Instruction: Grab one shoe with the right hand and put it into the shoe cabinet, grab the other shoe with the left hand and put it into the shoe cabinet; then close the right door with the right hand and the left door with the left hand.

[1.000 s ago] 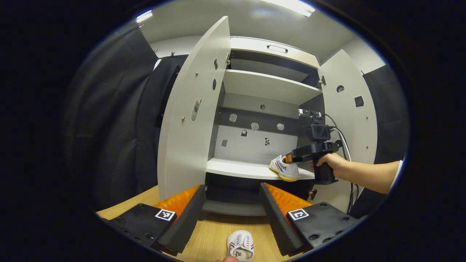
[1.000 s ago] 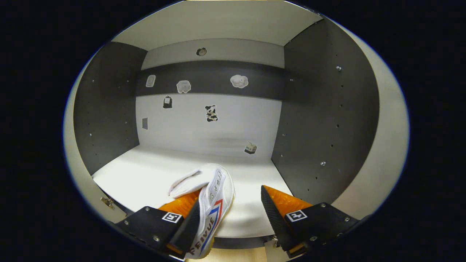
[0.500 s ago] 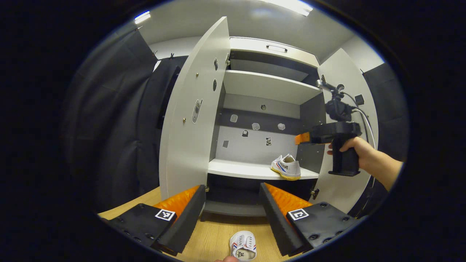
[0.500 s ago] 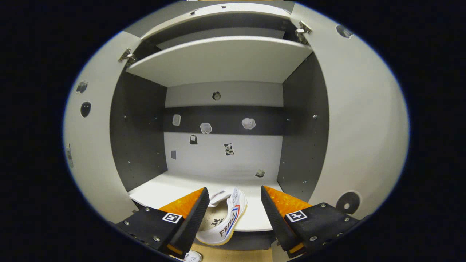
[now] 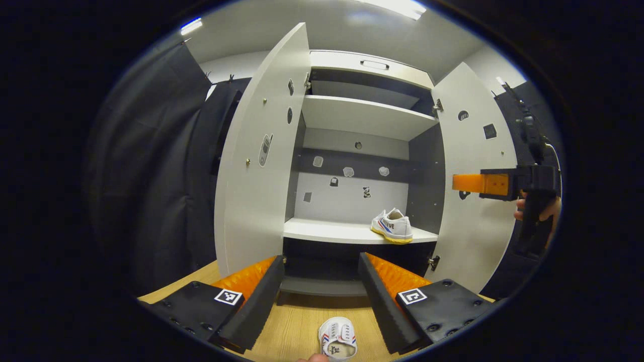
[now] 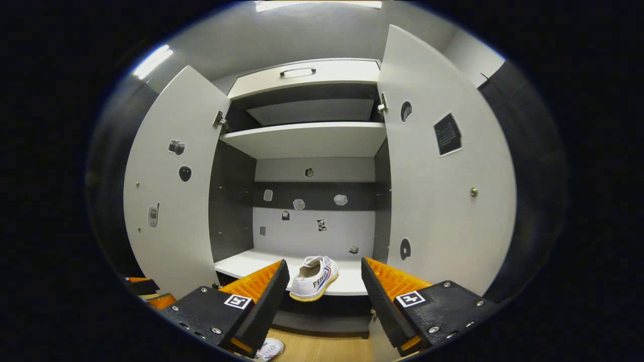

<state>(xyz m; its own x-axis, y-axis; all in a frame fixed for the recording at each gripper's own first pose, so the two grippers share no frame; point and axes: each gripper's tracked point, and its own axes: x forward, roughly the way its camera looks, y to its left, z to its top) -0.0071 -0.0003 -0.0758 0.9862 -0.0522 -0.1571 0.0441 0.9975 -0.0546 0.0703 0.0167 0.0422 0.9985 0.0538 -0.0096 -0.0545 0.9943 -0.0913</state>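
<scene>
Black cloth (image 5: 166, 166) hangs on the booth's walls over a wood-grain floor (image 5: 297, 324). Strip lights (image 6: 151, 60) glow on a pale grey ceiling (image 6: 302, 35).

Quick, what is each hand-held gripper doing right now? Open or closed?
Left hand-held gripper: open, holding nothing.
Right hand-held gripper: open, holding nothing.

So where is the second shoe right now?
The second shoe lies on the wooden floor in front of the open cabinet, low in the left gripper view between the open left gripper fingers, untouched.
</scene>
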